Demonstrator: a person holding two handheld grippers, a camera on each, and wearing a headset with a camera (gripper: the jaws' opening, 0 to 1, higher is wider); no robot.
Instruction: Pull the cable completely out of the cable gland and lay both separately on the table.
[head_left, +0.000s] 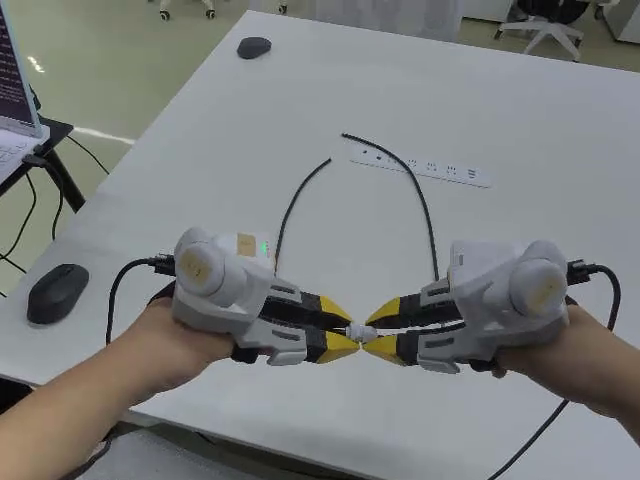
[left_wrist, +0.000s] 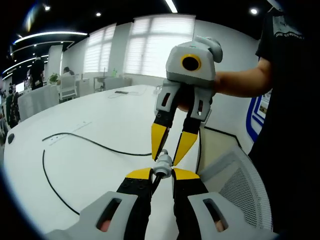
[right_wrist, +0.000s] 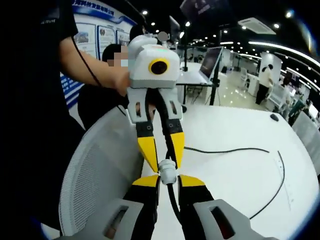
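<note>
Cable gland (head_left: 358, 333) is in the air over the desk's (head_left: 300, 80) near edge, and the cable (head_left: 425, 205) is not out yet, so you're at the pull step. Left tool (head_left: 349, 335) looks clamped on the gland, right tool (head_left: 372, 335) on the cable just beside it (tips nearly touch, hard to split). You've got both level, nose to nose; next, pull straight apart along the cable.

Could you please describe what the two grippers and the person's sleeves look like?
The left gripper and right gripper each have a rounded light-grey body with a yellow disc, black jaws tipped yellow, and a trailing black cord. The shirt is black, short-sleeved.
</note>
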